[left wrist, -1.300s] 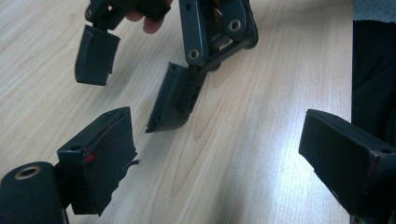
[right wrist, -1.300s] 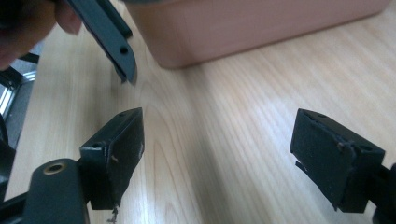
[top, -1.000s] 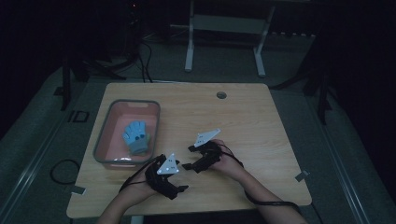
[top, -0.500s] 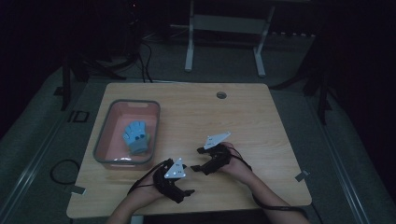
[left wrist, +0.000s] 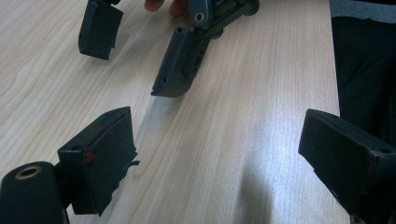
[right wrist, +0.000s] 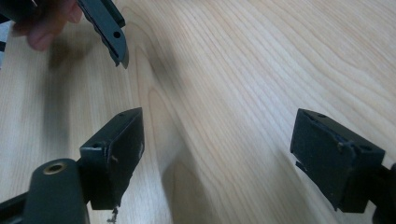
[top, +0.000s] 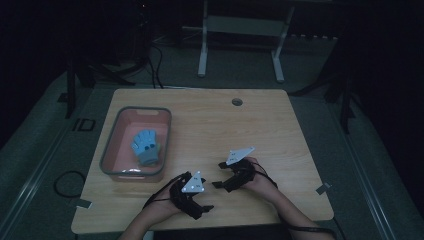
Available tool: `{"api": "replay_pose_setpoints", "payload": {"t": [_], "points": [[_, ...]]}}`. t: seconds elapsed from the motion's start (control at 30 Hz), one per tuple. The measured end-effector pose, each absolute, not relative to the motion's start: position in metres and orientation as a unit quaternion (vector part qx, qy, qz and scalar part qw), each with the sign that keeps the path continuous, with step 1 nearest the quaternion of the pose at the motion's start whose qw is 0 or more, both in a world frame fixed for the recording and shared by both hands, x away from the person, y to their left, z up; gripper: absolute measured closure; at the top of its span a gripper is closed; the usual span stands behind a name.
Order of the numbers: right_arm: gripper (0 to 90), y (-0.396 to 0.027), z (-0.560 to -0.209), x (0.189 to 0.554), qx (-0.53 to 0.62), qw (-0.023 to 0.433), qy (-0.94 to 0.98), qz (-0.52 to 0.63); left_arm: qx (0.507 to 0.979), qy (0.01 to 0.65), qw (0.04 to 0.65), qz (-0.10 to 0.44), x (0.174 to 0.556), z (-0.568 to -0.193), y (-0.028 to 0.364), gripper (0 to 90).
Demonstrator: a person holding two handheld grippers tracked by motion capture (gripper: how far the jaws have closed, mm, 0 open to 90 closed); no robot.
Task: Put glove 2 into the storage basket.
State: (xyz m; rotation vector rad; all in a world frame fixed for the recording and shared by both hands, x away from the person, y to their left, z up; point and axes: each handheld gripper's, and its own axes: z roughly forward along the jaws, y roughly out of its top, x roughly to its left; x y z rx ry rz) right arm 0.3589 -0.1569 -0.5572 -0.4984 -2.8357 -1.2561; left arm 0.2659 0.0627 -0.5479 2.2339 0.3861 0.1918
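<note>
The blue glove (top: 146, 148) lies inside the pink bin (top: 112, 141) at the left of the high view, fingers fanned toward the frame's top and the grey cuff toward the bottom. It looks soft, light and limp to you: it should fold and sag when lifted, and nothing about it seems fragile. Your best hold is probably the cuff, where the fabric bunches thicker, or a pinch across the palm; a single fingertip would likely let it dangle and slip.

Both grippers sit low in the frame's centre, well apart from the bin, over bare wooden table (top: 260, 125). Your left gripper (top: 205, 209) has its jaws spread wide with nothing between them, and your right gripper (top: 218, 174) likewise stands spread and empty. The two point toward each other, close together.
</note>
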Motion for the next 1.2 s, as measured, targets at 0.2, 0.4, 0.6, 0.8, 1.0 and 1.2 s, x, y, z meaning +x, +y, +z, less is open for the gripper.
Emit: {"api": "replay_pose_setpoints", "payload": {"t": [0.2, 0.4, 0.6, 0.8, 1.0, 1.2], "points": [[17.7, -0.165, -0.560, 0.355, -0.161, -0.001, -0.902, -0.401, 0.891, 0.151, 0.423, 0.071, 0.266, -0.551, 0.058, 11.0], [17.6, -0.168, -0.563, 0.350, -0.161, -0.012, -0.901, -0.403, 0.888, 0.148, 0.431, 0.070, 0.265, -0.552, 0.056, 11.0], [17.6, -0.170, -0.563, 0.349, -0.163, -0.013, -0.899, -0.405, 0.890, 0.141, 0.426, 0.072, 0.263, -0.555, 0.057, 11.0], [17.6, -0.169, -0.566, 0.349, -0.159, -0.020, -0.904, -0.398, 0.894, 0.138, 0.421, 0.063, 0.261, -0.561, 0.056, 11.0], [17.5, -0.170, -0.566, 0.349, -0.161, -0.021, -0.902, -0.399, 0.892, 0.144, 0.423, 0.066, 0.262, -0.562, 0.058, 11.0], [17.5, -0.170, -0.566, 0.350, -0.162, -0.022, -0.903, -0.398, 0.889, 0.149, 0.427, 0.069, 0.263, -0.561, 0.060, 11.0]]}}
